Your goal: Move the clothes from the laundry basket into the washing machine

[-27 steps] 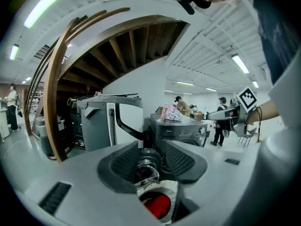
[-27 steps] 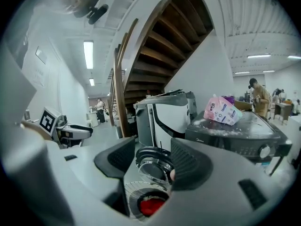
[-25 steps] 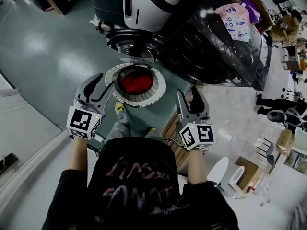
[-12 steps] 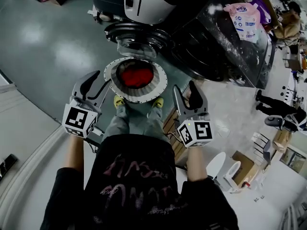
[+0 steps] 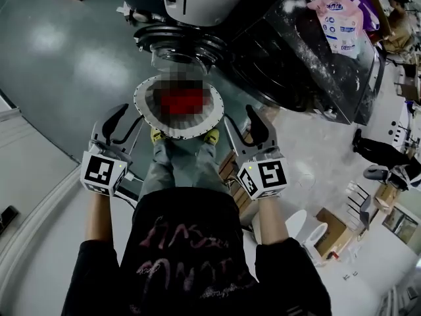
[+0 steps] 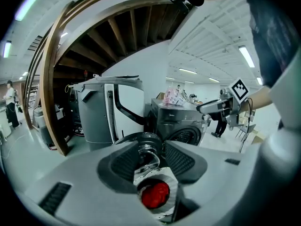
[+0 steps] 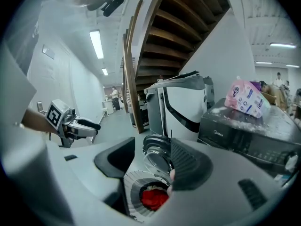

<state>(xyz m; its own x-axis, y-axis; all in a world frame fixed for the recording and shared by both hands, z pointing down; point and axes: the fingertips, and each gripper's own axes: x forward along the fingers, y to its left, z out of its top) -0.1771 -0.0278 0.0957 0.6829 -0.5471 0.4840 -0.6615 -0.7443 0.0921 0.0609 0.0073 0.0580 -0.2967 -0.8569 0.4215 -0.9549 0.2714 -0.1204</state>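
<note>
Head view looked steeply down on a round white laundry basket (image 5: 144,114) standing on the grey floor (image 5: 66,64), just in front of the person's yellow shoes (image 5: 210,136). Red clothes (image 5: 183,102) lay inside it. Beyond the basket, the black washing machine (image 5: 296,64) had its round glass door (image 5: 176,45) swung open, and a pink detergent bag (image 5: 339,20) sat on top. The left gripper (image 5: 125,121) hung near the basket's left edge and the right gripper (image 5: 245,126) near its right edge, neither touching it.

Left gripper view showed its fingers (image 6: 123,164) spread apart with nothing pinched. Through the gap the basket (image 6: 165,179) with the red clothes (image 6: 155,195) showed on the floor, and the open door (image 6: 146,142) behind it. The washing machine (image 6: 181,121) stood to the right of a tall grey-and-white appliance (image 6: 106,112), with wooden stairs (image 6: 94,32) overhead.

Right gripper view showed its fingers (image 7: 189,164) also spread and empty. The basket (image 7: 133,182) and clothes (image 7: 154,199) lay below the gap, the door (image 7: 157,157) just above them, and the washing machine (image 7: 244,135) with the bag (image 7: 247,100) to the right.
</note>
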